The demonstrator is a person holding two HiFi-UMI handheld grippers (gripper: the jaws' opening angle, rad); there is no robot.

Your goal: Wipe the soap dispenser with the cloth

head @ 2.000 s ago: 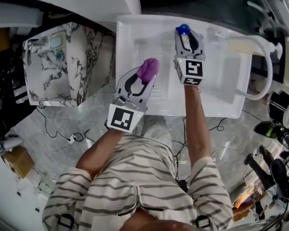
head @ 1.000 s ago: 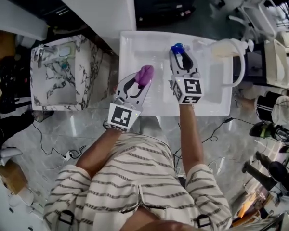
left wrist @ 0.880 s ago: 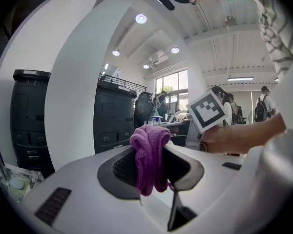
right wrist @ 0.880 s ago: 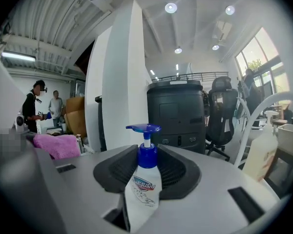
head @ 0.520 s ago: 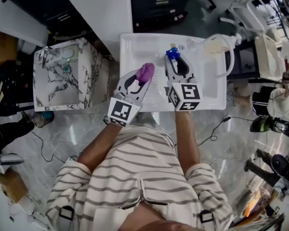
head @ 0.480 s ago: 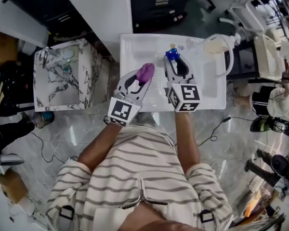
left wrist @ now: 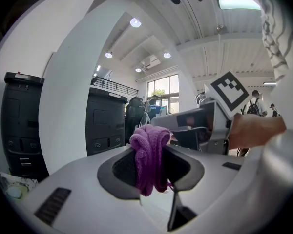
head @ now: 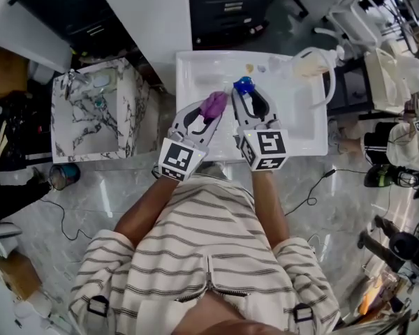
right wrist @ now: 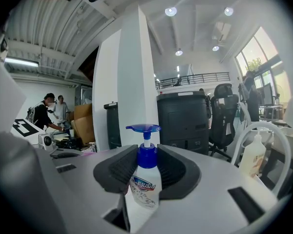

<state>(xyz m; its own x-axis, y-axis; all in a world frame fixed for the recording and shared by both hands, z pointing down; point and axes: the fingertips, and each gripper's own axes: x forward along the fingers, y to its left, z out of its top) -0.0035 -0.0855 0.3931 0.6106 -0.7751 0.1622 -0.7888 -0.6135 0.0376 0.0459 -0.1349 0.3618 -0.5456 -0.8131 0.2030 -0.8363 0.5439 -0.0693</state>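
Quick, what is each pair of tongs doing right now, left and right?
Left tongs: closed on the purple cloth.
Right tongs: closed on the soap dispenser.

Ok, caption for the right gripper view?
Right gripper clamps an upright blue-pump soap dispenser between its fingers.

The cloth (left wrist: 149,155) is purple, the soap dispenser (right wrist: 145,182) blue-capped, the box (head: 98,124) black-veined white, the shirt (head: 202,257) striped.

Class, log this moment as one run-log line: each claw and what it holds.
left claw: shut on cloth | right claw: shut on soap dispenser | both over white tray
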